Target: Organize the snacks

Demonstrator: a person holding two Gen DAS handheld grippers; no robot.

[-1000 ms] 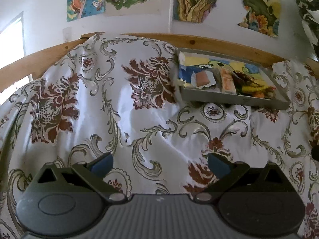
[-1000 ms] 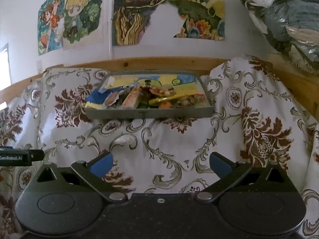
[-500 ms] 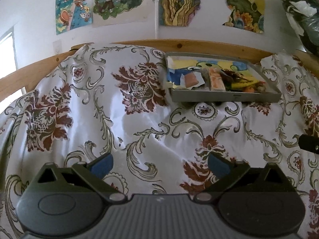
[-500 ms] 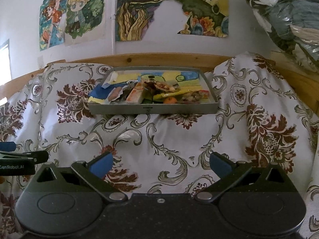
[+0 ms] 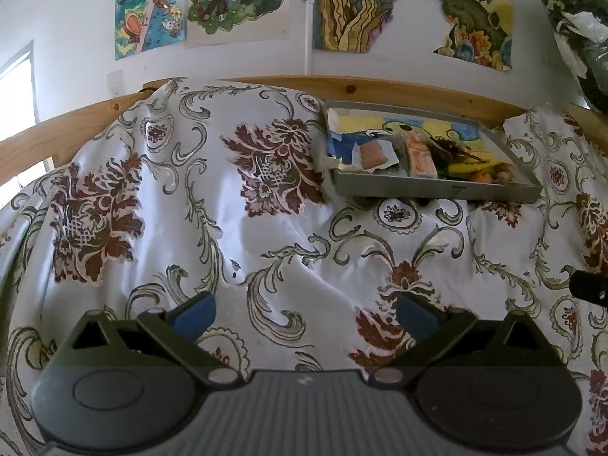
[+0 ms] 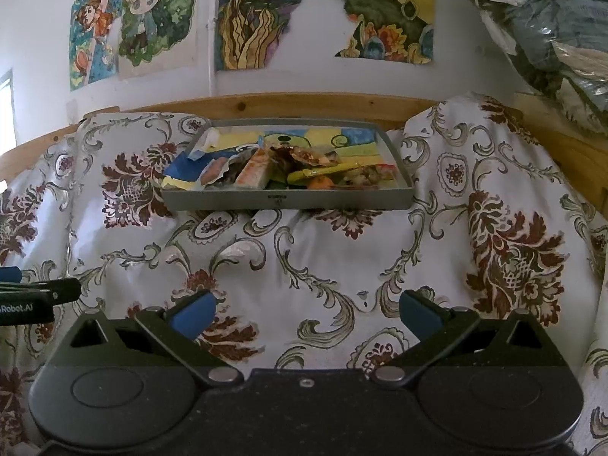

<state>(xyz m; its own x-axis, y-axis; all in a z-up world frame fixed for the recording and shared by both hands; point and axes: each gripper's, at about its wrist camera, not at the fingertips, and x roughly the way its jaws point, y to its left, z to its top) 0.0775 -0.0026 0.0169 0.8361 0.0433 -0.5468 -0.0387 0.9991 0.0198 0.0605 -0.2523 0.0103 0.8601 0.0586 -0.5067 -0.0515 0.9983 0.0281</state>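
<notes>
At the far side of the floral white-and-maroon satin cloth (image 6: 304,258), against the pale wooden rail (image 6: 288,104), sits the shallow grey rectangular metal tray (image 6: 288,201), and the snacks (image 6: 300,169) lie heaped inside it: crinkly foil and plastic wrappers, a pale orange bar-shaped packet, a long yellow sachet and a small round orange piece, all crowded toward the tray's near wall over a painted paper lining. Your left gripper (image 5: 304,309) and right gripper (image 6: 304,309) both hover low over bare cloth well short of the tray, each with its blue-padded fingers spread wide and nothing between them. That fits either a reach toward the pile or a pull-back from a tray already filled, so let the snacks themselves guide you. If you do go in, keep the fingers level with the tray's rim and come over the near wall rather than into it; the tray rests on soft, rumpled fabric and will likely tip or slide under a push. Thin wrappers are slippery and crush easily, so pinch one packet by its firm middle, lightly, and keep clear of its neighbours.
</notes>
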